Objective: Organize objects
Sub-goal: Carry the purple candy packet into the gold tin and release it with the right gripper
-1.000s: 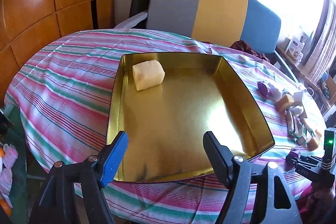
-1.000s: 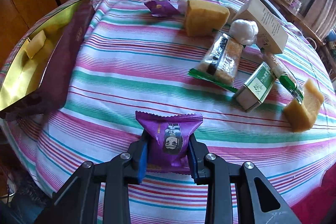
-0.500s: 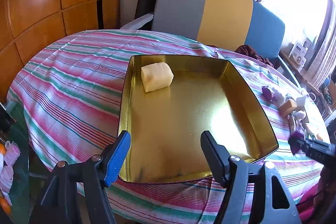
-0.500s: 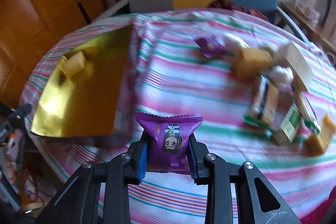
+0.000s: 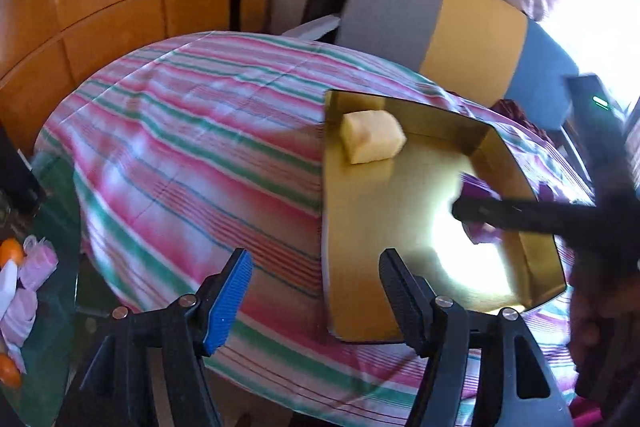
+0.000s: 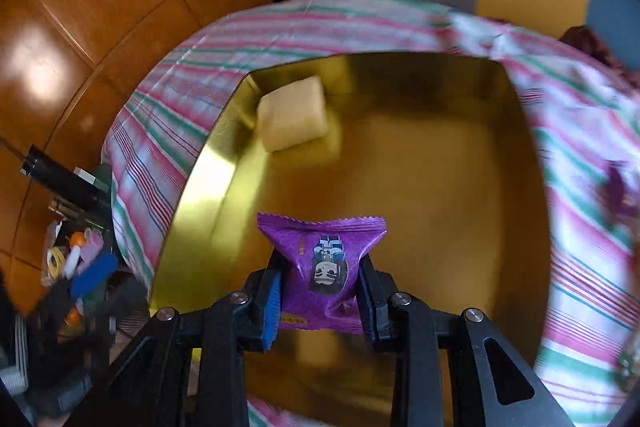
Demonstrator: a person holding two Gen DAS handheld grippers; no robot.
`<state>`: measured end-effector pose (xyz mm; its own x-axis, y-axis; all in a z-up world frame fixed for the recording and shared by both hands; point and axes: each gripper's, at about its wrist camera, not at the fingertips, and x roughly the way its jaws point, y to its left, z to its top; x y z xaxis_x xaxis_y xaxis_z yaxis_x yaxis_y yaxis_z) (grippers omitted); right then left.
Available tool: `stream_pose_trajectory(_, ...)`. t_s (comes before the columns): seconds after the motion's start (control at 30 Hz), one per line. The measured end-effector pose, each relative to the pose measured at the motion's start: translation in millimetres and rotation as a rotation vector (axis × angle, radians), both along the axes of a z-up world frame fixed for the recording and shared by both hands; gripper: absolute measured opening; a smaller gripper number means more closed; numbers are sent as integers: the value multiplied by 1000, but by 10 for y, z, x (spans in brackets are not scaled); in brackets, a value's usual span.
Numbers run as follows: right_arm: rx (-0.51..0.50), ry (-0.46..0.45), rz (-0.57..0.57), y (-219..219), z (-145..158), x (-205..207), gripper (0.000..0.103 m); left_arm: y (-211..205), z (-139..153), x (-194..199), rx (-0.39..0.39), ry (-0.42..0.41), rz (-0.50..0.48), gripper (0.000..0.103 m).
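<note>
One gold tin tray on the striped tablecloth holds one pale yellow cake block at its far left corner. The right gripper, over the tray's near side, pinches one purple snack packet. The left gripper, near the tray's left edge, is closing on nothing.

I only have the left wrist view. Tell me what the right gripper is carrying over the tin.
Observer: The right gripper is shut on a purple snack packet with a cartoon face printed on it.
Operator: Report where it sits relative to the gold tin.
Observer: It hangs over the near part of the gold tin, which is bare beneath it.
Operator: Say what else is in there.
Observer: Only a pale yellow cake, in the far left corner, well apart from the packet.
</note>
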<state>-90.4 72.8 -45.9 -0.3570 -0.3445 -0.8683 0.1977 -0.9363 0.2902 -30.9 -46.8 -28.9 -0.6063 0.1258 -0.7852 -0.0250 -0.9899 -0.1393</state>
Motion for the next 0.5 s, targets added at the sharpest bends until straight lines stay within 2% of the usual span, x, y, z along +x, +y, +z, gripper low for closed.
stream_pose_trajectory(0.07, -10, -38, -13, -159, -102, -207, 34, -46, -27, -19, 6, -7, 10, 67)
stream_pose_trajectory(0.17, -92, -79, -15, -337, -218, -444, 38, -97, -57, -45, 11, -11, 20, 67)
stream_pose_trajectory(0.2, -101, -78, -23, -355, -224, -471, 48, -108, -64, -46, 12, -12, 22, 67)
stream_pose_trajectory(0.23, -101, -71, -40, -357, -217, -482, 53, -126, -73, -56, 15, -14, 25, 67)
stream_pose_trajectory(0.3, -103, -49, -38, -340, -172, -447, 59, -148, -83, -66, 19, -16, 29, 67)
stream_pose_trajectory(0.5, -36, 12, -40, -125, -87, -160, 62, -178, -114, -87, 29, -23, 35, 67)
